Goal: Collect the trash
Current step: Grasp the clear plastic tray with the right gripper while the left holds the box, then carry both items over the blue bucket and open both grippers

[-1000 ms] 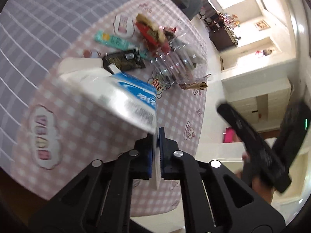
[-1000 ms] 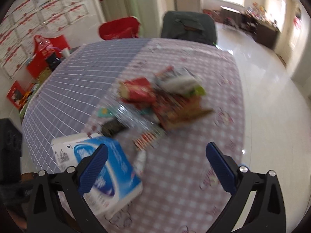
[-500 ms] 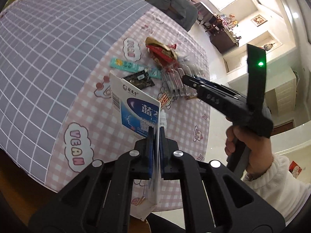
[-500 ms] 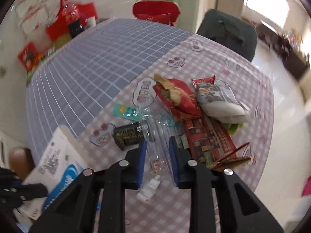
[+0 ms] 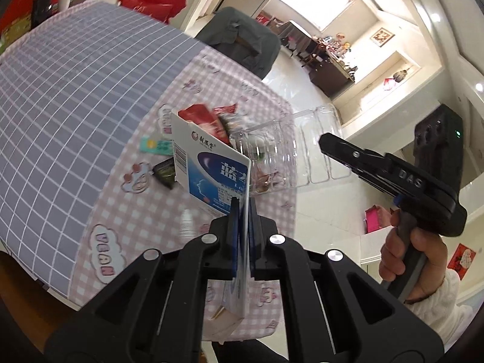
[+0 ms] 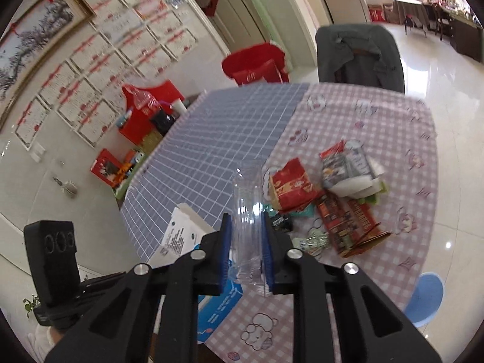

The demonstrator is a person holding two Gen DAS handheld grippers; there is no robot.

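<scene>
Since a second ago the left gripper (image 5: 242,208), jaws pinched on the flap of the blue-and-white medicine box (image 5: 211,163), has carried it up off the bench (image 5: 75,96), while the right gripper (image 6: 246,236), wide open then, is closing its jaws on the clear plastic blister tray (image 6: 246,208) and has lifted it too. I judge two pieces collected, with the wrappers (image 6: 329,193) still heaped near the bench's right edge. Both loads hang above the near edge with open air around them, and bare floor (image 6: 453,96) lies right of the bench.
</scene>
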